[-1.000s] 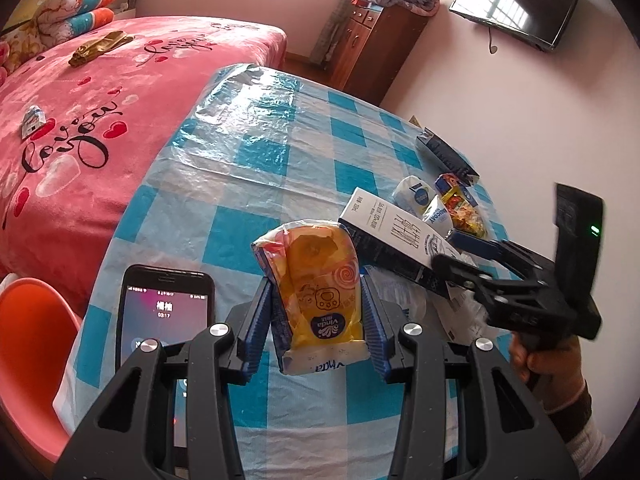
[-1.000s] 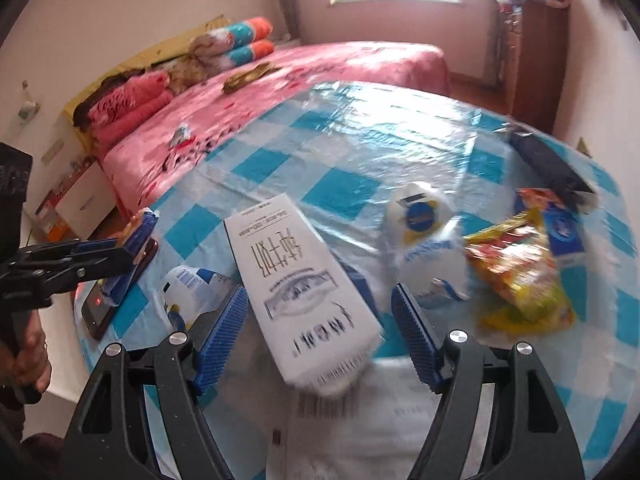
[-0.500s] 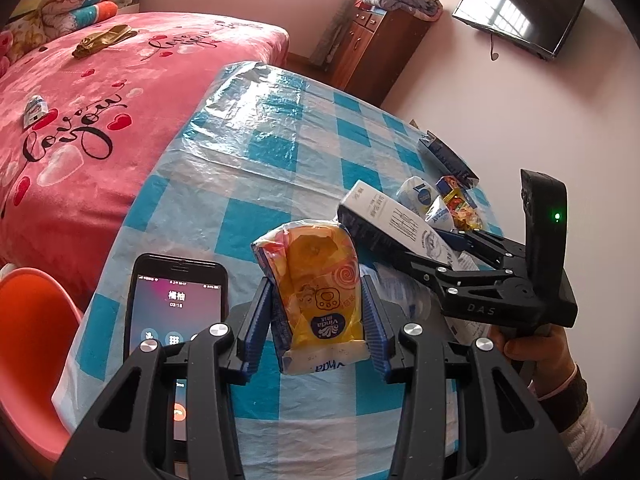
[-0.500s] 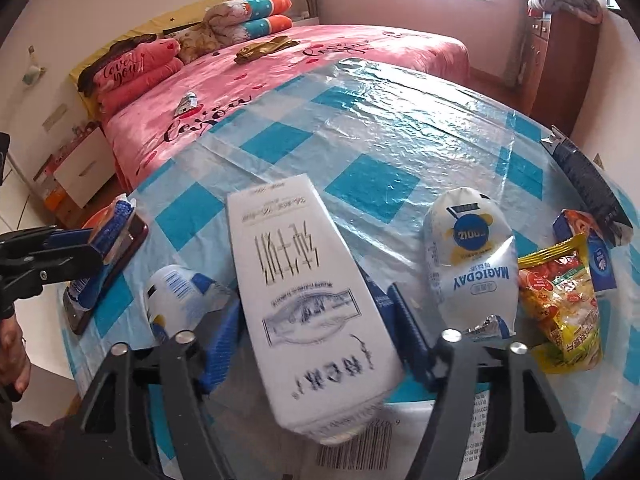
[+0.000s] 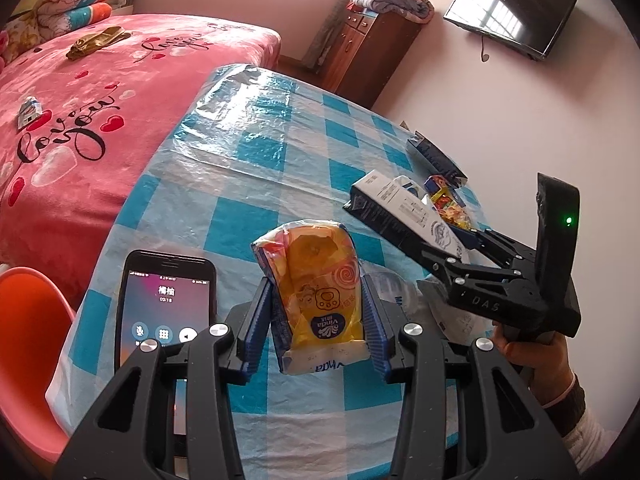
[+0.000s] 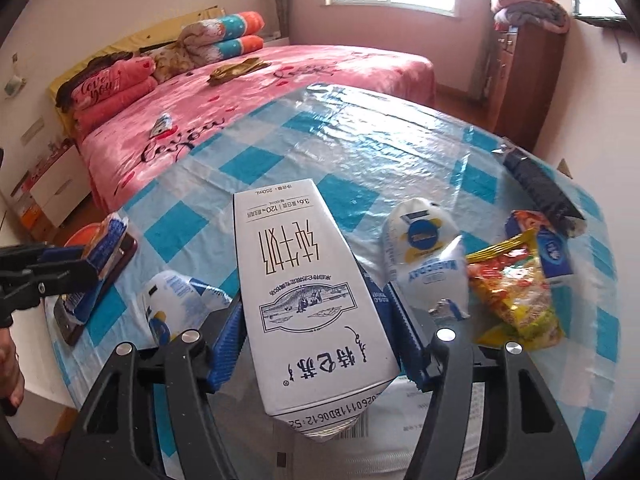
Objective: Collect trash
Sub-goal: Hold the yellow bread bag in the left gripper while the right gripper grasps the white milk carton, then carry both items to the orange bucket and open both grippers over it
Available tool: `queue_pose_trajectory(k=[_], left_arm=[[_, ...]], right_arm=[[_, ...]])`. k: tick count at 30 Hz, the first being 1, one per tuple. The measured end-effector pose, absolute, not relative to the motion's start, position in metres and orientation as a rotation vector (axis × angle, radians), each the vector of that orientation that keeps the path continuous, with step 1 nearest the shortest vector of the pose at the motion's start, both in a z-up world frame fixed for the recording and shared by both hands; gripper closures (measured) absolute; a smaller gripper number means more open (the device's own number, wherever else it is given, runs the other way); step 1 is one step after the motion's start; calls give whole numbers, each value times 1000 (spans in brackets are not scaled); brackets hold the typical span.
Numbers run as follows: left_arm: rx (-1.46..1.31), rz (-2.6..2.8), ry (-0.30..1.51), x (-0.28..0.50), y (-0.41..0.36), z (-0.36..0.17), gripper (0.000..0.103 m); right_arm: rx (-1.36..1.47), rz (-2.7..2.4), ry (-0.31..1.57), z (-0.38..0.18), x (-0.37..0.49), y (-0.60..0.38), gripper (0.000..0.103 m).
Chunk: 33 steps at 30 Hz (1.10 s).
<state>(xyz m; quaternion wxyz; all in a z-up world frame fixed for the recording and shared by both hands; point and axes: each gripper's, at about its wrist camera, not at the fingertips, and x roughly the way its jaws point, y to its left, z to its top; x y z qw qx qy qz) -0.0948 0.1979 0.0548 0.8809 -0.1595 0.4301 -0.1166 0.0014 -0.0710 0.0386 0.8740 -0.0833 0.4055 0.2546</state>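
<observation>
My left gripper (image 5: 316, 294) is shut on a yellow tissue pack (image 5: 318, 276), held upright just above the checked table (image 5: 256, 148). In the right wrist view my right gripper (image 6: 310, 312) has its blue pads pressed on both sides of a white milk carton (image 6: 300, 272), which is lifted off the table with its far end raised. The left wrist view shows that carton (image 5: 400, 208) tilted in the right gripper (image 5: 460, 254), held by a hand at the right. The left gripper (image 6: 92, 256) with the tissue pack (image 6: 112, 228) appears at the left of the right wrist view.
On the table lie a white pouch (image 6: 424, 256), a yellow-red snack bag (image 6: 516, 296), a small blue carton (image 6: 556, 248), a dark box (image 6: 540, 188), a crumpled white-blue pouch (image 6: 176, 300) and a lit phone (image 5: 168, 300). An orange chair (image 5: 24, 320) and a pink bed (image 5: 80, 92) stand to the left.
The right gripper's jaws closed on the milk carton and raised it off the table, far end up. The left gripper kept still with the tissue pack.
</observation>
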Motion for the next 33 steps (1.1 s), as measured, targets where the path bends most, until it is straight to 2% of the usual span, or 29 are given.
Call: queue_pose_trajectory(k=[18,33], left_arm=[[-352,-230,821,-117,224,74,58],[-407,-71,768,-159,299,82,58]], right_arm=[[-69,480,801,79,-19,-75,37],[-106,697,760,121,-56,11,37]])
